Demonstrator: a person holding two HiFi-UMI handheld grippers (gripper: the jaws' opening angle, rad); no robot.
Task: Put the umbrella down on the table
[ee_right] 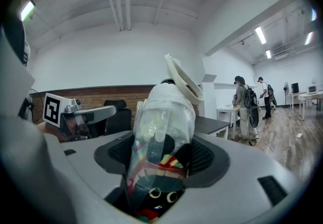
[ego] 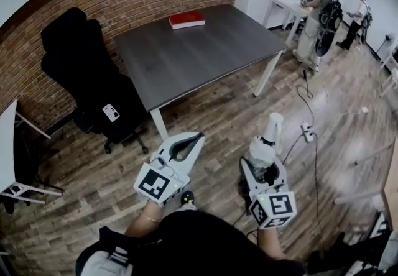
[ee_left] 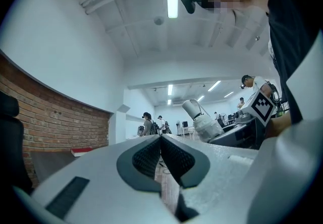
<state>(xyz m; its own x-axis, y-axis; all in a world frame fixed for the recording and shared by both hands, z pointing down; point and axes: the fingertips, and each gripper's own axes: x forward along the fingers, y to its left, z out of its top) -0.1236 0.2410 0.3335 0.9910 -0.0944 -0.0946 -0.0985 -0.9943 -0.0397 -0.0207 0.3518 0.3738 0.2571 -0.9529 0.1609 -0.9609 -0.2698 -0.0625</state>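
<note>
My right gripper is shut on a folded umbrella wrapped in clear plastic, whose white handle sticks out forward past the jaws. In the right gripper view the umbrella fills the gap between the pads, and its dark patterned fabric shows low down. The left gripper is shut with nothing in it, and its pads meet at the tips. Both grippers hover over the wooden floor, short of the dark grey table, which lies ahead.
A red book lies at the table's far edge. A black office chair stands left of the table against the brick wall. Cables and a power strip lie on the floor to the right. Two people stand at the back right.
</note>
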